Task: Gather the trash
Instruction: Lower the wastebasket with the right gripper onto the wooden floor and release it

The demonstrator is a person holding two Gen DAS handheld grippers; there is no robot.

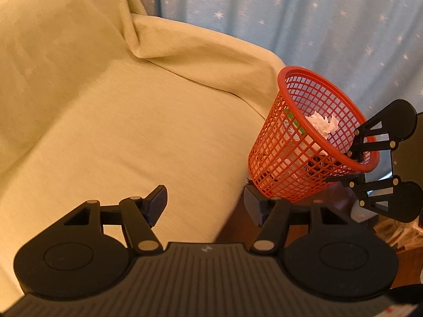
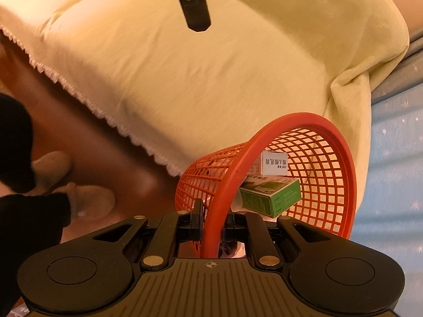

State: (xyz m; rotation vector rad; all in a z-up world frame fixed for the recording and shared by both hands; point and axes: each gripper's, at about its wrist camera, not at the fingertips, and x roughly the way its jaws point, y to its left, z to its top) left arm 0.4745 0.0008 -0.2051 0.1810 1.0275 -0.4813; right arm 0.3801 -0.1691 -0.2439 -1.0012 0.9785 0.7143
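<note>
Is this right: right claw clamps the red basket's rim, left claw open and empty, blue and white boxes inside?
One slip: the box beside the white box is green, as the right wrist view shows. The right claw does clamp the red basket rim; the left claw is open, empty.

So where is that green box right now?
The green box lies inside the red basket, under a white box, low and right of centre in the right wrist view; the right hand-held gripper clamps the basket's rim.

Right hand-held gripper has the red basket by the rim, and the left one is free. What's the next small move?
Probably level the basket before carrying on. It hangs tilted from the right hand-held gripper, clamped on its rim, with the green box, white box and crumpled paper loose inside. The open left hand-held gripper holds nothing.
</note>
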